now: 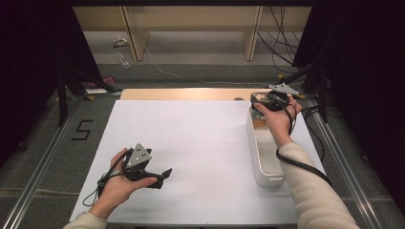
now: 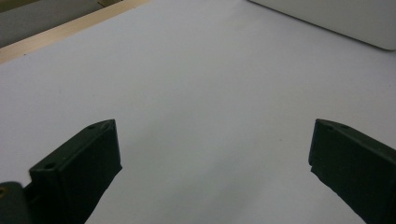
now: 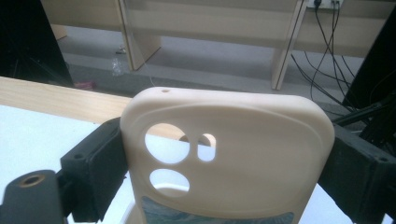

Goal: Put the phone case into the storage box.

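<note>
Your right tongs [image 3: 224, 163] are clamped across the sides of a cream phone case [image 3: 233, 154], one black jaw pressing on each edge. In the right gripper view the case stands upright between the jaws, its camera cut-outs toward you. From the high view, your right hand [image 1: 277, 117] holds those tongs over the far end of a white rectangular tray [image 1: 262, 164] that sits along the right side of the desk [image 1: 191, 143]. Your left tongs [image 1: 160, 176] are released, jaws wide apart with nothing between them, held just above the white desk surface near its front left, well apart from the tray.
</note>
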Action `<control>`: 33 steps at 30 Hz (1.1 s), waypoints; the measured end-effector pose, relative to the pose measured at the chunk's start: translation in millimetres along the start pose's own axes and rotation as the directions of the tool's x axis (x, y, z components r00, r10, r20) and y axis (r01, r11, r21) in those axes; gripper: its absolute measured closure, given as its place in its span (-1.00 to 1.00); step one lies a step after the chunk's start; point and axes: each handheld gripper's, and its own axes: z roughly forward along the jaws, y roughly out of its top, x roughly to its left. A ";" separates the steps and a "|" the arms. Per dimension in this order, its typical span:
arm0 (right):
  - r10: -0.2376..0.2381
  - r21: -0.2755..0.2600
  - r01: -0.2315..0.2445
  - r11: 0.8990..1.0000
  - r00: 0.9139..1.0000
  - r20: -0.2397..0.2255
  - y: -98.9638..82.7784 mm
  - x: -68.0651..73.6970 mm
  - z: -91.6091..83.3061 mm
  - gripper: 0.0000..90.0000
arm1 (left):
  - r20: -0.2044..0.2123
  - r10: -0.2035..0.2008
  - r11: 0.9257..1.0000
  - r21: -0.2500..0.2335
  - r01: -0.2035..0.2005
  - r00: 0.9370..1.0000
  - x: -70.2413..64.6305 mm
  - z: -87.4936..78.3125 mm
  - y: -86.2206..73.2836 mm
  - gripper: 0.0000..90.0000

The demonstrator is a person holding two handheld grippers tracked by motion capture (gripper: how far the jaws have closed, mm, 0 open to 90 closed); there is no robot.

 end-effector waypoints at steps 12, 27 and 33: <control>-0.004 0.005 0.005 1.000 1.000 -0.028 -0.3 -2.4 2.6 -0.82 | 0.000 0.000 1.000 0.000 0.000 1.000 -0.1 0.4 -0.2 -0.97; 0.019 0.017 -0.019 1.000 0.999 -0.034 -0.9 -6.6 3.4 -0.99 | 0.001 -0.001 1.000 0.002 0.001 1.000 -0.4 0.5 -0.4 -0.97; 0.026 0.015 -0.026 1.000 0.999 -0.022 0.3 -7.0 -1.7 -0.99 | 0.001 0.000 1.000 0.003 0.000 1.000 -0.4 0.4 -0.5 -0.97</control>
